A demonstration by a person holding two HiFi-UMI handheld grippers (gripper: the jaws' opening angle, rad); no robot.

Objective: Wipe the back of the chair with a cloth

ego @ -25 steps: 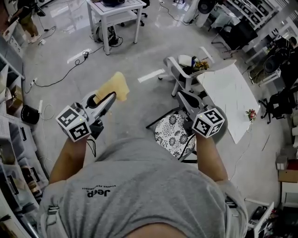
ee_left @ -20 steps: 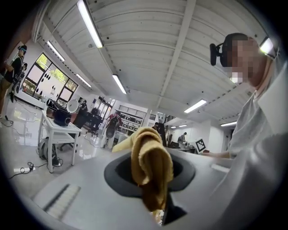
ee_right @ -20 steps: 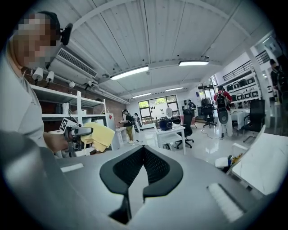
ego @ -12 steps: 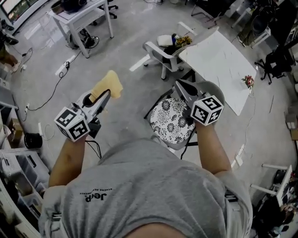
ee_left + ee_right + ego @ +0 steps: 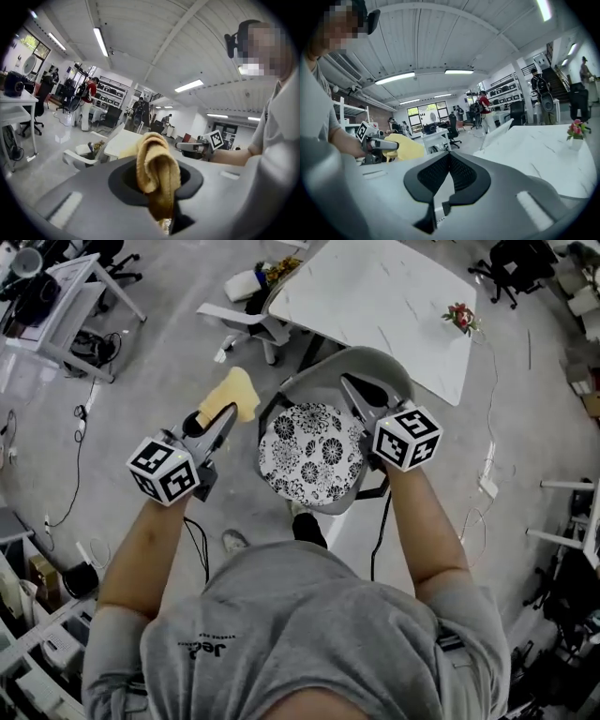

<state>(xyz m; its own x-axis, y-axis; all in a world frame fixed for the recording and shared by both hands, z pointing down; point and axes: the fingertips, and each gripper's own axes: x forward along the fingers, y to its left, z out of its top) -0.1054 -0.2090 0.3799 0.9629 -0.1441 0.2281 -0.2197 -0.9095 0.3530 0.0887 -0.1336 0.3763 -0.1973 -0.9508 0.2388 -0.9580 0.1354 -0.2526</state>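
The chair stands below me in the head view, with a floral seat cushion (image 5: 311, 454) and a curved grey backrest (image 5: 380, 364) on its far side. My left gripper (image 5: 223, 416) hovers just left of the seat, shut on a yellow cloth (image 5: 232, 393) that sticks out past its tips. In the left gripper view the cloth (image 5: 154, 159) bulges from between the shut jaws of the left gripper (image 5: 158, 185). My right gripper (image 5: 350, 387) hangs over the seat's right side near the backrest. Its jaws meet, with nothing between them, in the right gripper view (image 5: 449, 159).
A white table (image 5: 394, 296) with a small flower pot (image 5: 459, 315) stands just beyond the chair. A white swivel chair (image 5: 239, 317) sits at its left. Cables (image 5: 70, 474) run over the grey floor. Desks and shelves line the left edge.
The chair has come from right of the grippers to directly between them, closer beneath me. Both grippers keep their pose; the cloth stays clamped in the left one.
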